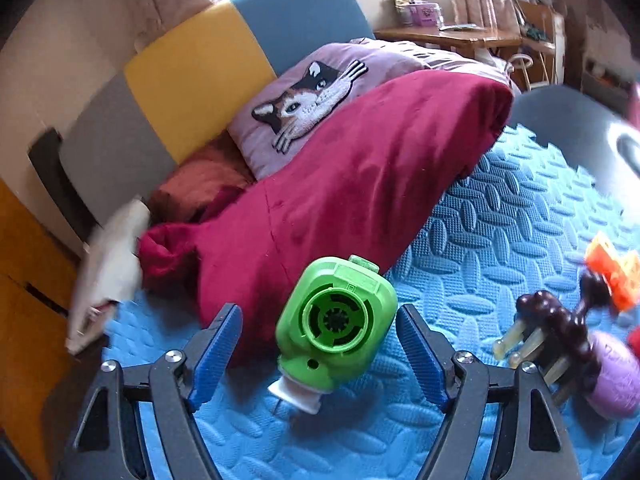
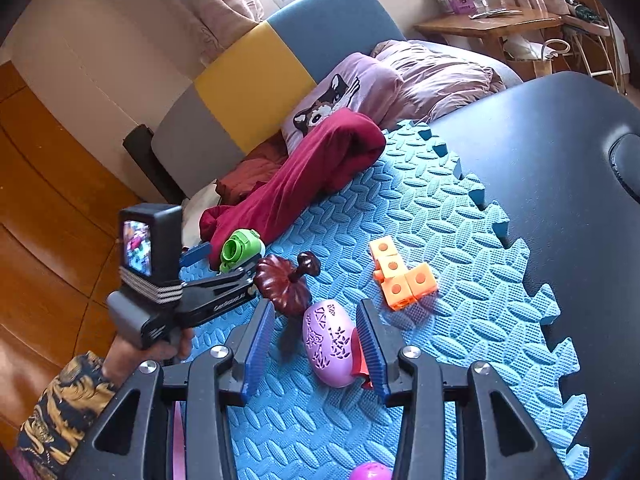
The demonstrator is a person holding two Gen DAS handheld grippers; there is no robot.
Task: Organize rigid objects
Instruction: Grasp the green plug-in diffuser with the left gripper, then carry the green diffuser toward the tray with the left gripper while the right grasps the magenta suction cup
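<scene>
Everything sits on a blue foam mat (image 2: 420, 216), the puzzle-edge kind with a raised oval tread pattern, laid over a smooth dark table (image 2: 560, 152).

The green toy (image 1: 336, 324) is glossy plastic, rounded body with a ring-shaped vent on its face and a white nozzle at the bottom. It lies on the mat between the spread blue ribbed pads of the left hand-held gripper (image 1: 319, 354), with gaps on both sides, so nothing is pinched.

The right hand-held gripper (image 2: 316, 344) is also wide open, around a purple egg (image 2: 330, 344), smooth plastic with cut-out patterns. The egg looks close to the right pad, maybe touching; can't tell for sure. A small red piece (image 2: 360, 356) is tucked beside it.

Also one dark brown glossy thing (image 2: 284, 280) with a scalloped disc and a knob, and one orange block cluster (image 2: 400, 276), four cubes joined, dots on their faces. A crumpled maroon cloth (image 1: 360, 184) lies along the mat's far edge.
</scene>
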